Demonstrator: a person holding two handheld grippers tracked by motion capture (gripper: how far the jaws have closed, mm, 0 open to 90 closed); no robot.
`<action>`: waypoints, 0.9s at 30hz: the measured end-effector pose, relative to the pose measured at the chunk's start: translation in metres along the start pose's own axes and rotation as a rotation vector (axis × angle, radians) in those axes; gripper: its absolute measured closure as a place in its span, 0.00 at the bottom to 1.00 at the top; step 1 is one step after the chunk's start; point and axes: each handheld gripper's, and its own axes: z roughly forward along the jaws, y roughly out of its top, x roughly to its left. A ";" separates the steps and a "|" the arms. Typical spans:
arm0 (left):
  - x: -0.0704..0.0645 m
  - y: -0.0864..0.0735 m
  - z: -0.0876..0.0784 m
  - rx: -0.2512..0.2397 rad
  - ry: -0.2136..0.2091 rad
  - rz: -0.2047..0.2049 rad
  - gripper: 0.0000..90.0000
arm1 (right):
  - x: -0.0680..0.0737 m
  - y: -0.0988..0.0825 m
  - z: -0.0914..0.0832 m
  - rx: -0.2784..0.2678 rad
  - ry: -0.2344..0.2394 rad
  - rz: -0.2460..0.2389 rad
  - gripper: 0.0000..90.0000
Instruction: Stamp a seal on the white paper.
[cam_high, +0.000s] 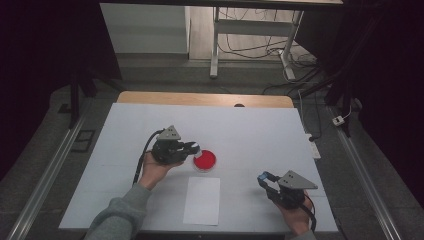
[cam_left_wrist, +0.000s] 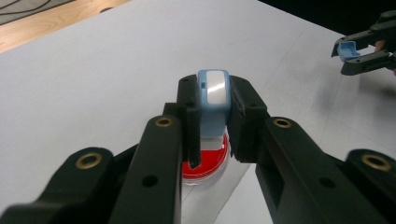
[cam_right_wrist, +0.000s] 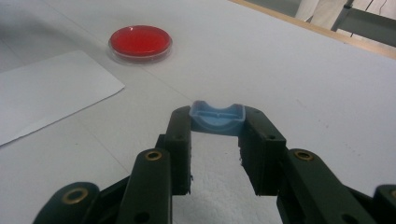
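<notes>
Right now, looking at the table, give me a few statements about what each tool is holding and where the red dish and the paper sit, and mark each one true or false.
1. The left tool is shut on a blue and white piece. True.
2. The right tool is empty. False: it grips a small blue cap at its tips.
3. The red dish sits on the sheet of paper. False: it sits on the white table, beyond the paper's far edge.
4. The left tool is held right beside the red dish. True.
5. The two tools touch. False: they are well apart.
</notes>
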 end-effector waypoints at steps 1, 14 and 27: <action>0.000 0.000 -0.001 0.000 -0.003 0.000 0.85 | 0.000 0.000 0.000 0.000 0.000 0.000 0.72; -0.006 0.001 -0.009 0.012 -0.046 0.027 0.85 | 0.000 0.000 0.000 -0.002 0.000 0.001 0.72; -0.011 0.001 -0.013 0.026 -0.077 0.046 0.85 | -0.001 0.000 -0.001 -0.005 -0.001 0.000 0.72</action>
